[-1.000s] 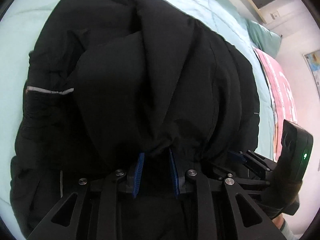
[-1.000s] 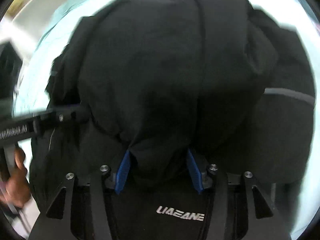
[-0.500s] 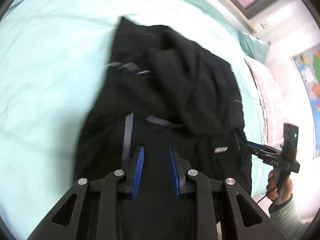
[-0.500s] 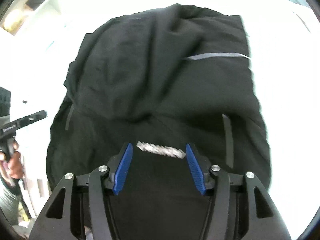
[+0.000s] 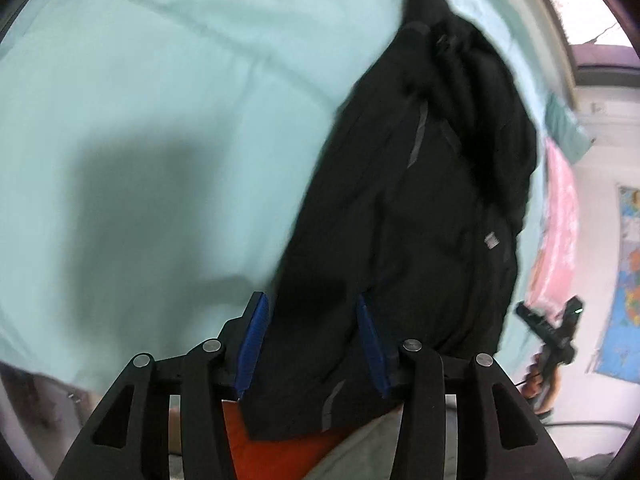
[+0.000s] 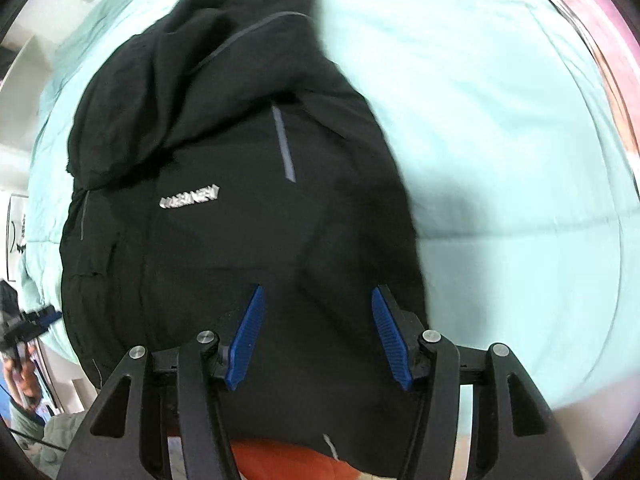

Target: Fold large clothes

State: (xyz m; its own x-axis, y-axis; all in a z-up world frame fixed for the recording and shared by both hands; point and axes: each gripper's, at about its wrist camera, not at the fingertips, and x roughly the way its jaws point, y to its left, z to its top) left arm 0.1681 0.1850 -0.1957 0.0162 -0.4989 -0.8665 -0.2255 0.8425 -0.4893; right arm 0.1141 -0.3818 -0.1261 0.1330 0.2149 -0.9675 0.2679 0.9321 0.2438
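The left gripper [image 5: 312, 344] had just been opening: its blue pads, pinched on a bunch of black cloth a second before, now stood apart over the jacket's near hem, the fabric lying slack between them and not pressed. The right gripper [image 6: 320, 336] was likewise parted, its pads [image 6: 246, 336] wide of the cloth under them, where a second earlier they had flanked a gathered fold. Both had pulled back, so that the black jacket [image 5: 420, 200], which had filled each view, now showed whole with bedding around it.

To my eye that meant a fold had just been laid down and let go; the jacket lay flat on the pale green bedspread [image 5: 140, 100], its upper part doubled over the body, its hem at the near edge of the bed. More folds probably remained, since it was still a long shape.

The left view alone showed the pink pillow [image 5: 560, 220], a map on the wall [image 5: 628, 280], and the other gripper held in a hand at far right. Only the right view gave the silver logo [image 6: 190, 201] and grey stripe [image 6: 284, 148] clearly. Something orange [image 6: 280, 460] showed under the hem in both.
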